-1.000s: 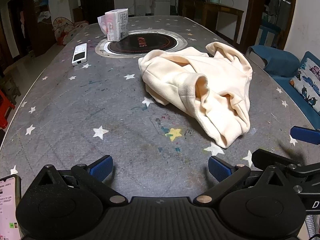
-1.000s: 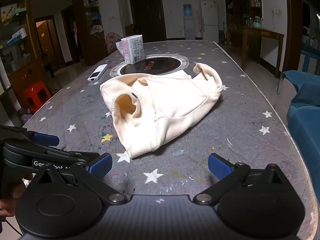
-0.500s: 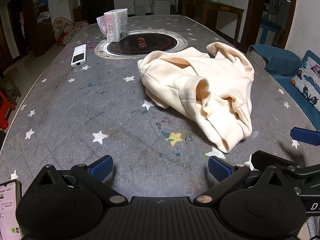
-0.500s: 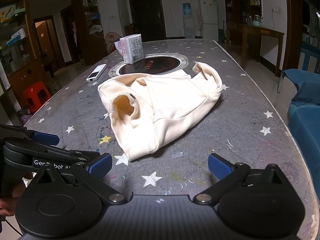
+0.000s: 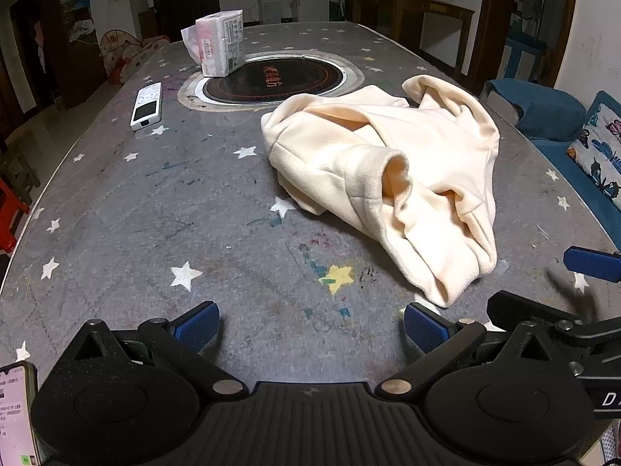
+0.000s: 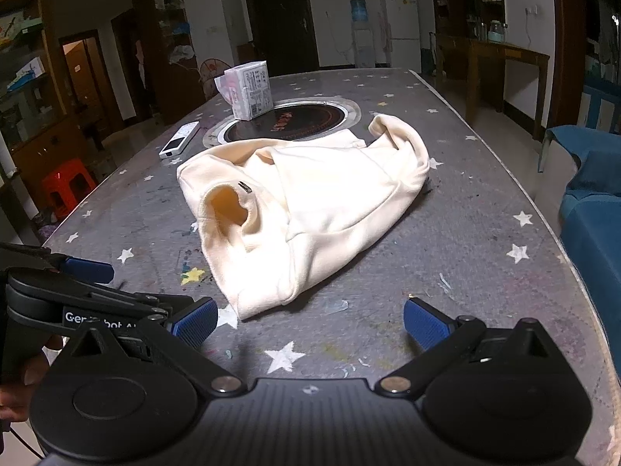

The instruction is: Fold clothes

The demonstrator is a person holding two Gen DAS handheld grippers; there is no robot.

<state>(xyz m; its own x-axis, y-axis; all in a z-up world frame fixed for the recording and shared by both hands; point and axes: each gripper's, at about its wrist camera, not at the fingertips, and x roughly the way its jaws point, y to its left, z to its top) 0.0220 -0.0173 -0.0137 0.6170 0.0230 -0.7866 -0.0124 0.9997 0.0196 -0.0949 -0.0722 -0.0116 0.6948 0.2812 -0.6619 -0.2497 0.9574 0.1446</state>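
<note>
A cream garment (image 5: 388,178) lies crumpled on the grey star-patterned table (image 5: 155,213), near the middle and a little to the right, its far edge just beside the round black cooktop inset (image 5: 273,79). The left gripper (image 5: 310,328) and the right gripper (image 6: 308,320) both hover at the near edge of the table with jaws spread wide and nothing between them, close together, the garment's nearest corner lying just beyond them. The step in hand looks like the first reach, before any fold. To do it well, the heap should probably be opened out flat first: each gripper would best pinch a separate single-layer edge, such as the near hem and the rolled sleeve opening (image 6: 229,207), rather than a bunched fold, then draw apart. The remote (image 5: 146,105) and tissue pack (image 5: 219,42) at the far left sit well clear of it.
</note>
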